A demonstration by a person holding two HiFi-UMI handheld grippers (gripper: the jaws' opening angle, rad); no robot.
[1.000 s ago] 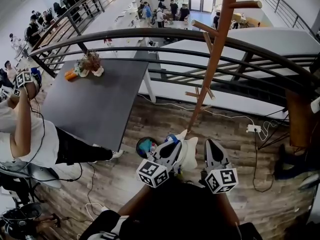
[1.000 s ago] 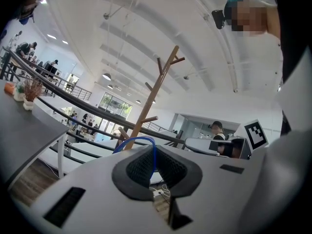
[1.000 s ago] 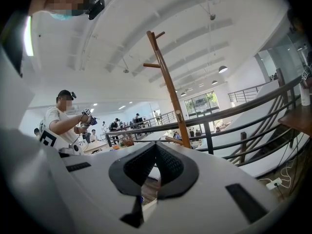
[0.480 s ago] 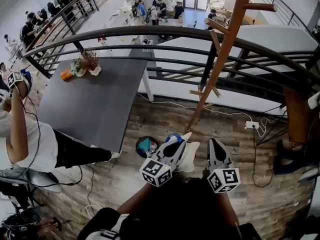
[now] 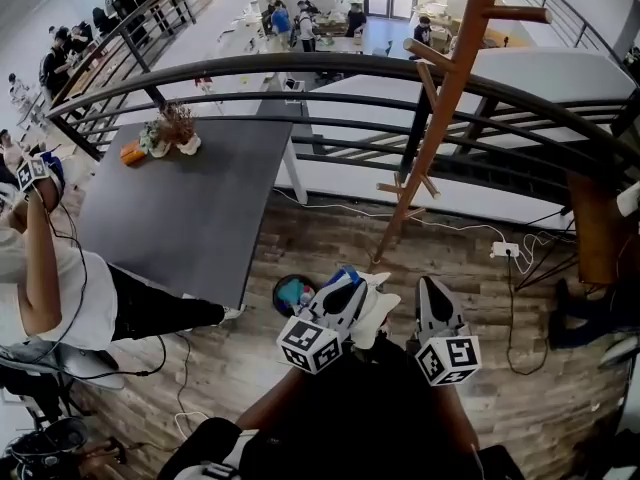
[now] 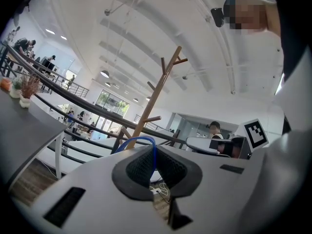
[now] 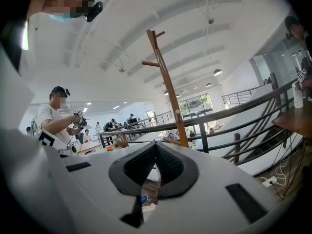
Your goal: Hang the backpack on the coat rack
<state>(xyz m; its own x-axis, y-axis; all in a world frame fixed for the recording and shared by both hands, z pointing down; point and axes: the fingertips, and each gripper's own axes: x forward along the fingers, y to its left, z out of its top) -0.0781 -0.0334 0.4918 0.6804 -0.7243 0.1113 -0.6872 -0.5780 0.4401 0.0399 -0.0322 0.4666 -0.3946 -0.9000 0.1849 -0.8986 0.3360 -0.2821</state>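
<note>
The wooden coat rack [image 5: 440, 118] stands on the plank floor by the railing, its pegs bare; it also shows ahead as the coat rack [image 6: 155, 94] and the coat rack [image 7: 168, 91]. A white and blue backpack [image 5: 380, 306] hangs low in front of me, short of the rack's foot. My left gripper [image 5: 350, 286] is shut on its blue top loop [image 6: 140, 143], which arches out between the pads of the left gripper [image 6: 155, 155]. Just to the right of the bag, my right gripper [image 5: 428, 290] is shut with nothing held, as the right gripper [image 7: 156, 152] shows.
A black curved railing [image 5: 350, 68] runs behind the rack. A dark grey table [image 5: 200, 198] with a small plant [image 5: 175, 128] stands at the left. A person [image 5: 50, 278] stands beside the table. A power strip [image 5: 505, 251] and cables lie on the floor at right, near a wooden stand [image 5: 600, 238].
The head view has shifted a little, so the rack sits slightly farther right. Both grippers and the hanging backpack stay in nearly the same place.
</note>
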